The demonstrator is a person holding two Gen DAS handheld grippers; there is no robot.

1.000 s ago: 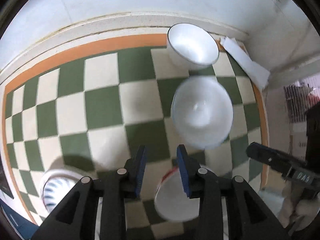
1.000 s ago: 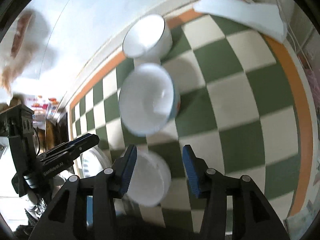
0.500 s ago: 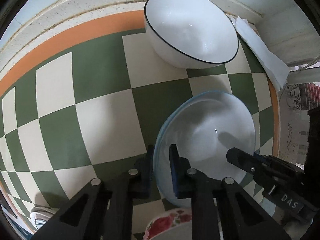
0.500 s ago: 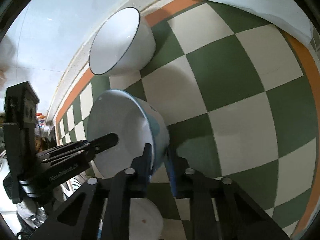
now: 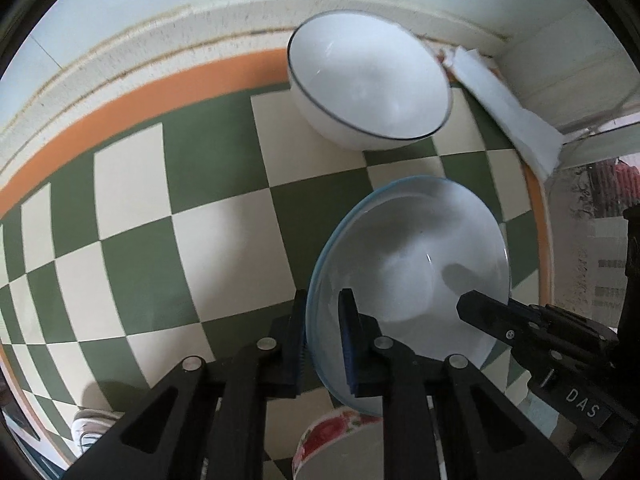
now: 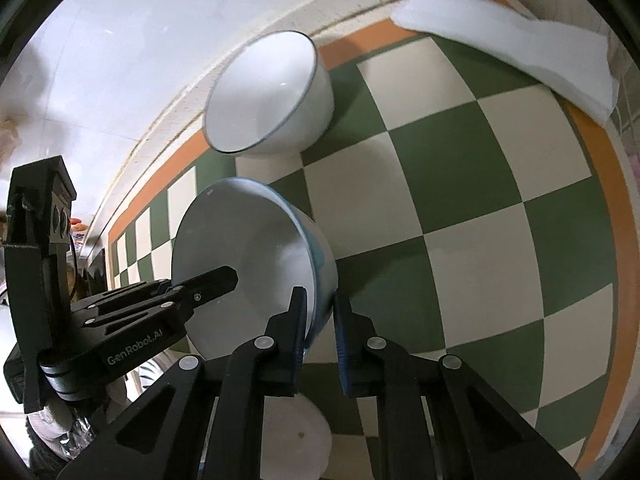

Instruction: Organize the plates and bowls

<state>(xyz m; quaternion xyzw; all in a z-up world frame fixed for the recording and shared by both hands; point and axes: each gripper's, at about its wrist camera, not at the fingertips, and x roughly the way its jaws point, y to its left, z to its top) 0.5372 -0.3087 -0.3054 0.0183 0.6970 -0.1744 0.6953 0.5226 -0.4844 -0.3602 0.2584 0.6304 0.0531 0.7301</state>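
"GenRobot.AI" read on left gripper (image 6: 208,280) at frame's lower left, "DAS" on right gripper (image 5: 476,308), both clamped on blue-rimmed bowl's (image 5: 408,272) rim, green-and-cream checked cloth (image 5: 224,208), orange border.

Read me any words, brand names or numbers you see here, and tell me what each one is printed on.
"DAS": on the right gripper, seen from the left wrist view.
"GenRobot.AI": on the left gripper, seen from the right wrist view.
Neither bowl carries readable text.

Floral-rimmed bowl (image 5: 340,446) cut off by bottom edge, partly behind left gripper's arms. Striped dish (image 5: 94,426) at lower left mostly out of frame. White bowl (image 6: 296,440) largely masked by right gripper's arms. Background clutter (image 5: 600,196) blurred.
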